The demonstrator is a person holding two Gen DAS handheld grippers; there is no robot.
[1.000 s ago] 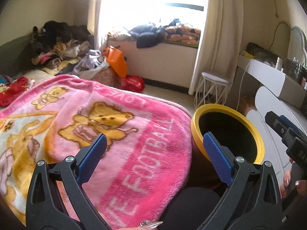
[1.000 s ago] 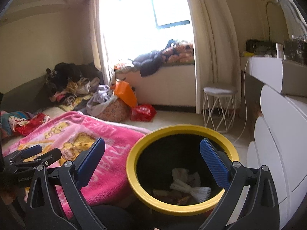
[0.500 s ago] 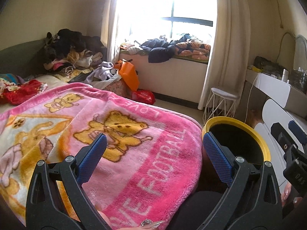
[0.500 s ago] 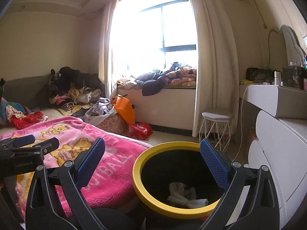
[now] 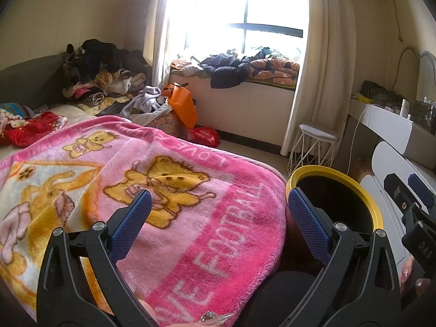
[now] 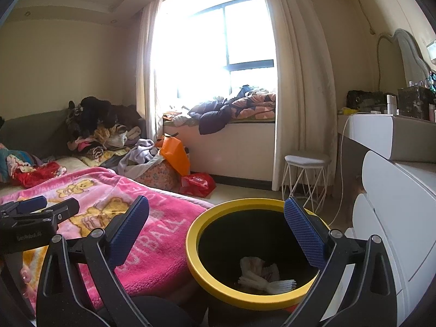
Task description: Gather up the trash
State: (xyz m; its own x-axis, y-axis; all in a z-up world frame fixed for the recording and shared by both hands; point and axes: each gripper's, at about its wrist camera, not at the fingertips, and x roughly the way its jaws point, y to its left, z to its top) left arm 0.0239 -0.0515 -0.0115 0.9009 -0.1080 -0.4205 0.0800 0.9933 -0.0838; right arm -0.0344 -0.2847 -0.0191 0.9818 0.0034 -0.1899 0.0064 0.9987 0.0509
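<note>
Both grippers are held with jaws apart and empty: the left gripper (image 5: 219, 223) over the pink blanket (image 5: 190, 218), the right gripper (image 6: 218, 229) above the yellow-rimmed bin (image 6: 196, 267), where crumpled white paper (image 6: 261, 275) is seen.

The bed (image 5: 81, 114) carries a pink bear-print blanket (image 5: 190, 218) spread over its near end, a red cloth (image 5: 35, 133) beside it, and a pile of clothes (image 5: 103, 81) at the far end. The floor (image 6: 245, 190) carries a yellow-rimmed bin (image 6: 207, 278), a white stool (image 6: 305, 174), and a red bag (image 6: 197, 184).
</note>
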